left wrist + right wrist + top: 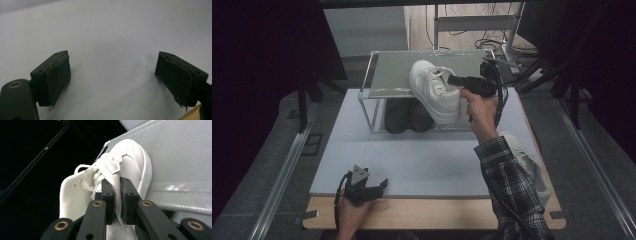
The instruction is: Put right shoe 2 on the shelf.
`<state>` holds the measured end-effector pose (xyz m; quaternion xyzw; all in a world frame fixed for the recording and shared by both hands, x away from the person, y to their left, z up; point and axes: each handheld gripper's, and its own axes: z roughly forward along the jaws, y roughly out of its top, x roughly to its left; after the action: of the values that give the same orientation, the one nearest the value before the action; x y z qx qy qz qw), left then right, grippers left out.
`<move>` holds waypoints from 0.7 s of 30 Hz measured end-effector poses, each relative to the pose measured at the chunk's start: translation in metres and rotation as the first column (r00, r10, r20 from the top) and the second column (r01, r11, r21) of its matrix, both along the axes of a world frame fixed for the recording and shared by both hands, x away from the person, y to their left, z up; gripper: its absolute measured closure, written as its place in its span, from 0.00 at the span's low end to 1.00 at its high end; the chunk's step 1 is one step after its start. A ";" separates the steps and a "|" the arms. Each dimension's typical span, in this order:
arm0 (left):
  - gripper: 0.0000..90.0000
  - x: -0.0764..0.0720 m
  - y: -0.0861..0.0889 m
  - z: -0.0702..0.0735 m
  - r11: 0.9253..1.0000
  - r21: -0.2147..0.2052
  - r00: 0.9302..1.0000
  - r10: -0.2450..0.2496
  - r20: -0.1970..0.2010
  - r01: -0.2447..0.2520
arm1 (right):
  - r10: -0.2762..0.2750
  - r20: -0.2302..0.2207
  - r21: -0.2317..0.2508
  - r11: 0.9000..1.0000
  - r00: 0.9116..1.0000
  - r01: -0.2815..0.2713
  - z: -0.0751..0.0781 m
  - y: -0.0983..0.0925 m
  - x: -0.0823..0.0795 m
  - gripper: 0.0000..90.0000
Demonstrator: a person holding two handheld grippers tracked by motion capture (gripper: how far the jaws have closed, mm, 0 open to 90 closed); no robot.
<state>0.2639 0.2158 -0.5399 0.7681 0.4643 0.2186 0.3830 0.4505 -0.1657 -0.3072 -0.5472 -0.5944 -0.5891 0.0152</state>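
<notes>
Right claw point(117, 195) is pinching the white shoe point(433, 90) by its side wall, carrying it onto the rack point(387, 70) top shelf. Left claw point(112, 77) is resting spread on the worktop point(112, 30), holding nothing. Next, probably: settling the sole flat, then releasing.
</notes>
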 end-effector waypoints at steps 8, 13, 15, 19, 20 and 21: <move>0.14 0.000 0.000 0.000 1.000 0.000 1.000 0.000 0.000 0.000 | -0.059 -0.008 0.006 0.998 0.998 0.059 -0.005 0.006 0.018 0.91; 0.14 0.000 0.000 0.000 1.000 0.000 1.000 0.001 0.000 -0.001 | -0.083 -0.011 0.004 0.997 0.996 0.083 -0.006 0.010 0.027 0.90; 0.14 0.000 0.000 0.000 1.000 0.000 1.000 0.001 0.000 -0.001 | -0.084 -0.011 0.017 0.996 0.996 0.084 -0.008 0.010 0.028 0.88; 0.14 0.000 0.000 0.000 1.000 0.000 1.000 0.002 0.000 -0.002 | -0.054 0.008 0.028 0.998 0.999 0.054 -0.008 0.009 0.029 0.79; 0.14 0.000 0.000 0.000 1.000 0.000 1.000 0.002 0.000 -0.002 | -0.053 0.011 0.035 0.998 0.999 0.053 -0.009 0.008 0.029 0.76; 0.14 0.000 0.000 0.000 1.000 -0.001 1.000 0.002 0.000 -0.002 | -0.052 0.015 0.036 0.998 0.999 0.051 -0.008 0.008 0.028 0.75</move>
<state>0.2637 0.2155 -0.5399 0.7675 0.4652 0.2188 0.3829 0.4787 -0.1575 -0.3155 -0.5572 -0.5697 -0.6041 0.0049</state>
